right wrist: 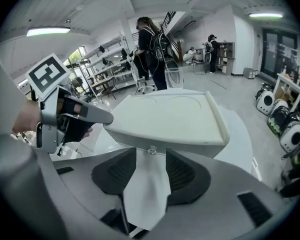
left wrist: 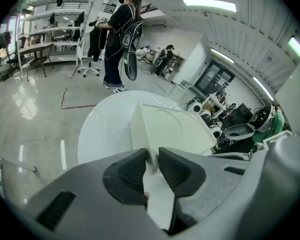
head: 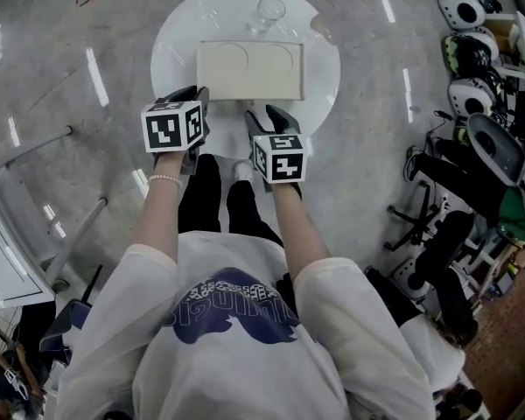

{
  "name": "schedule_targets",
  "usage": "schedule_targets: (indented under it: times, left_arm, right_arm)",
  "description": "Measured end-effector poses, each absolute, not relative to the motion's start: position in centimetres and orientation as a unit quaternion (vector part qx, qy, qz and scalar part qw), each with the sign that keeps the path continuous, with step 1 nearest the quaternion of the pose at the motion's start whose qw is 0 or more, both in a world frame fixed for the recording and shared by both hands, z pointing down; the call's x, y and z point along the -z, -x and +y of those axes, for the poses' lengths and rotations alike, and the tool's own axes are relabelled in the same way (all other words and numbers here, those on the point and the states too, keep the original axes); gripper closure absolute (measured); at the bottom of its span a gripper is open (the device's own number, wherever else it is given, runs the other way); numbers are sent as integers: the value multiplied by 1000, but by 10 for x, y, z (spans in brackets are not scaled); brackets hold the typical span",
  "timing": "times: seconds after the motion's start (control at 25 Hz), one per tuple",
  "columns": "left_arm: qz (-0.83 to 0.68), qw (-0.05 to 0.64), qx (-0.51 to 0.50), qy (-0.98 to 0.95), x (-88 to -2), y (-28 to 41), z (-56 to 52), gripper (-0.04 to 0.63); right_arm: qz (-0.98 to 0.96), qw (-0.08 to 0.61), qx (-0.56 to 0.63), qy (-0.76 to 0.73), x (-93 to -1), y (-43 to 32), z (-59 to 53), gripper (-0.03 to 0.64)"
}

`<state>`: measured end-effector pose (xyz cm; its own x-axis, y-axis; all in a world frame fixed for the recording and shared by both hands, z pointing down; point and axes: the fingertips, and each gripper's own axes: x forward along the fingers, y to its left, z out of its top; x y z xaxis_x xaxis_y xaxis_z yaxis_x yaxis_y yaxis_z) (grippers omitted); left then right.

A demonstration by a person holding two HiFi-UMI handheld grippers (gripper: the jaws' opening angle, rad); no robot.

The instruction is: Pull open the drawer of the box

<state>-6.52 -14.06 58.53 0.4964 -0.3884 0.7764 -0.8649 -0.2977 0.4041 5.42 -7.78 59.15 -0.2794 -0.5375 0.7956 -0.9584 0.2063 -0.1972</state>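
While clamping the left gripper on the near left corner of the cream box, pads tight on both faces of that edge, holds the right gripper at the box's front face, jaws spread, nothing pinched. Has the drawer's small clear knob just ahead of the gap between the tips, touched by neither pad. Shows the drawer flush in that front face, shut. Has the box mid-way on the round white table, long side toward the body, and a clear glass just behind it near the far rim.
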Motion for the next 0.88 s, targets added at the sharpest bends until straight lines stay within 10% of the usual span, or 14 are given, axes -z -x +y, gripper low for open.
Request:
schedule_targets:
  times: [0.88]
  left_arm:
    - [-420,446,-296,-733,-585,67,-143,506]
  right_arm:
    - [-633,353,-535,-434,-651,-34,-87,440]
